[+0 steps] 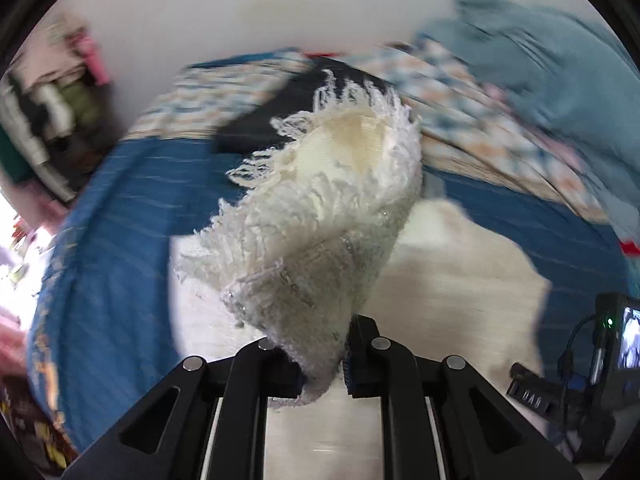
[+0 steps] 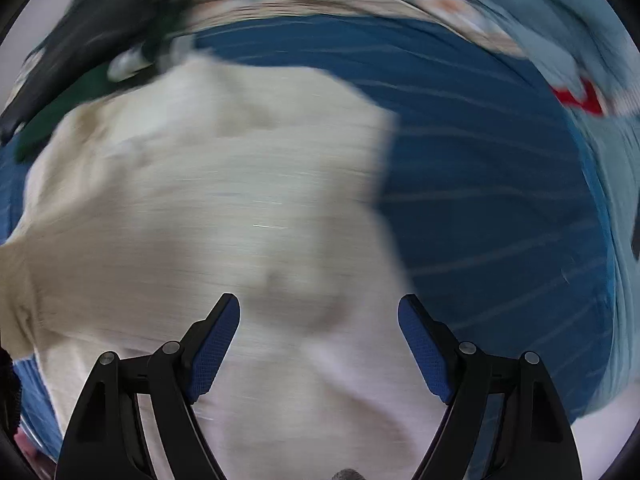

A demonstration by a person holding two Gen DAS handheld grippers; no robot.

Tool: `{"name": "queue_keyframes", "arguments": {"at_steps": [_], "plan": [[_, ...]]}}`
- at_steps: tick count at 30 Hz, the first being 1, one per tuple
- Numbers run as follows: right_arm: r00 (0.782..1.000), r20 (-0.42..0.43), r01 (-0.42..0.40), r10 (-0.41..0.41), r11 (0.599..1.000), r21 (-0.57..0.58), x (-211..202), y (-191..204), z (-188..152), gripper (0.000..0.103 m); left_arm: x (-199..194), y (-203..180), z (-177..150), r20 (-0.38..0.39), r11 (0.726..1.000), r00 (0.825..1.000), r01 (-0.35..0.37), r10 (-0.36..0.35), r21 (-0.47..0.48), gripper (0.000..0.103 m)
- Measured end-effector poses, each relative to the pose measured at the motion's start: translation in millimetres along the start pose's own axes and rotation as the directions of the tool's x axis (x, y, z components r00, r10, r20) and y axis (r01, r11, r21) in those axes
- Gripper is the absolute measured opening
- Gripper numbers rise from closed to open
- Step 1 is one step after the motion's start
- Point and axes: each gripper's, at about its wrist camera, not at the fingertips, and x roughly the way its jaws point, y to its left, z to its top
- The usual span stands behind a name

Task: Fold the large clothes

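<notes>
Left gripper (image 1: 322, 364) is clamped tight on a bunched edge of the cream garment (image 1: 320, 216), whose fluffy, fringed knit rises from the jaws and hangs lifted above the bed, blocking the middle of the left wrist view. Right gripper (image 2: 319, 340) stands wide with nothing between its blue pads (image 2: 214, 354), pointing down over the flat spread of that same cream garment (image 2: 208, 208), not touching it as far as the blur lets one tell

The garment lies on a blue striped bedspread (image 2: 480, 184). Its right edge runs ragged across the blue, with bare bedspread to the right of it; its left edge comes close to the left side of the right wrist view. Bare blue cloth also shows left of the lifted fringe (image 1: 120, 216)

Beyond the garment's far edge lie a black cloth (image 2: 92, 32) and a dark green piece (image 2: 68, 108) just beside the cream fabric. A patterned quilt (image 1: 460, 96) runs along the far side of the bed, with a light blue blanket (image 1: 560, 92) heaped over it on the right. Shelves of clutter (image 1: 44, 120) stand against the wall at left. A small black device with a lit screen (image 1: 616, 344) sits at the lower right, cables trailing from it
</notes>
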Motion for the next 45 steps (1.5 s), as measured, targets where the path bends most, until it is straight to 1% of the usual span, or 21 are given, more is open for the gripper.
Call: {"name": "queue_keyframes", "arguments": {"at_steps": [4, 6, 9, 10, 11, 12, 14, 16, 19, 21, 24, 25, 27, 29, 30, 32, 33, 36, 38, 42, 45], "plan": [[0.998, -0.061, -0.017, 0.021, 0.998, 0.068, 16, -78, -25, 0.083, 39, -90, -17, -0.099, 0.992, 0.993, 0.076, -0.066, 0.099, 0.011], [0.996, -0.07, -0.056, 0.063, 0.994, 0.091, 18, -105, -41, 0.083, 58, -119, -27, -0.145, 0.988, 0.988, 0.07, -0.05, 0.136, 0.013], [0.993, -0.066, -0.087, 0.094, 0.991, 0.098, 15, -135, -63, 0.083, 79, -145, -34, -0.177, 0.986, 0.984, 0.033, -0.003, 0.164, 0.025], [0.992, -0.064, -0.098, 0.105, 0.99, 0.102, 14, -141, -66, 0.083, 83, -148, -34, -0.19, 0.986, 0.982, 0.052, -0.021, 0.156, 0.046], [0.991, -0.061, -0.114, 0.121, 0.987, 0.109, 12, -149, -73, 0.083, 85, -151, -33, -0.203, 0.986, 0.978, 0.076, -0.045, 0.145, 0.076], [0.989, -0.058, -0.125, 0.133, 0.986, 0.114, 12, -156, -74, 0.083, 84, -151, -36, -0.212, 0.986, 0.975, 0.094, -0.064, 0.134, 0.087], [0.983, -0.048, -0.167, 0.174, 0.977, 0.133, 9, -168, -76, 0.083, 77, -154, -35, -0.205, 0.986, 0.973, 0.127, -0.103, 0.108, 0.091], [0.976, -0.044, -0.205, 0.214, 0.966, 0.159, 6, -180, -73, 0.083, 63, -145, -36, -0.19, 0.987, 0.976, 0.128, -0.108, 0.098, 0.091], [0.941, -0.026, -0.323, 0.336, 0.922, 0.215, -5, -183, -52, 0.083, 39, -108, -40, -0.168, 0.994, 0.982, 0.093, -0.083, 0.055, 0.091], [0.894, -0.014, -0.434, 0.448, 0.873, 0.223, -11, -166, -38, 0.083, 23, -66, -49, -0.151, 1.0, 0.989, 0.009, -0.007, 0.016, 0.091], [0.871, -0.035, -0.479, 0.489, 0.864, 0.153, -11, -127, -5, 0.083, 21, -6, -68, -0.164, 0.993, 0.98, -0.12, 0.116, -0.016, 0.091], [0.882, -0.045, -0.462, 0.47, 0.879, 0.118, -10, -116, 2, 0.083, 23, 18, -80, -0.179, 0.984, 0.969, -0.179, 0.173, -0.018, 0.091], [0.949, -0.083, -0.31, 0.306, 0.95, -0.041, 1, -73, 18, 0.083, 36, 58, -100, -0.217, 0.963, 0.941, -0.268, 0.259, -0.012, 0.091], [0.966, -0.167, -0.223, 0.2, 0.965, -0.136, 26, -47, 28, 0.082, 53, 86, -115, -0.262, 0.945, 0.913, -0.328, 0.313, -0.015, 0.091], [0.96, -0.219, -0.21, 0.172, 0.964, -0.161, 42, -37, 30, 0.079, 61, 99, -121, -0.282, 0.936, 0.9, -0.351, 0.331, -0.023, 0.091], [0.962, -0.235, -0.185, 0.141, 0.967, -0.175, 61, -30, 27, 0.011, 79, 117, -129, -0.296, 0.918, 0.881, -0.396, 0.369, -0.032, 0.091], [0.968, -0.214, -0.169, 0.133, 0.973, -0.157, 61, -34, 29, 0.01, 87, 122, -129, -0.299, 0.913, 0.875, -0.408, 0.38, -0.034, 0.091], [0.977, -0.114, -0.174, 0.182, 0.982, 0.079, 50, -81, 45, 0.01, 111, 131, -126, -0.309, 0.907, 0.872, -0.416, 0.379, -0.061, 0.091], [0.977, -0.141, -0.141, 0.161, 0.98, 0.141, 59, -96, 47, 0.01, 123, 133, -124, -0.324, 0.91, 0.872, -0.409, 0.367, -0.07, 0.091], [0.974, -0.171, -0.133, 0.146, 0.988, 0.083, 57, -86, 54, 0.011, 142, 137, -126, -0.358, 0.916, 0.865, -0.397, 0.352, -0.057, 0.093], [0.979, -0.126, -0.165, 0.16, 0.986, -0.028, 39, -70, 61, 0.025, 148, 141, -124, -0.352, 0.912, 0.862, -0.407, 0.365, -0.049, 0.103]]}}
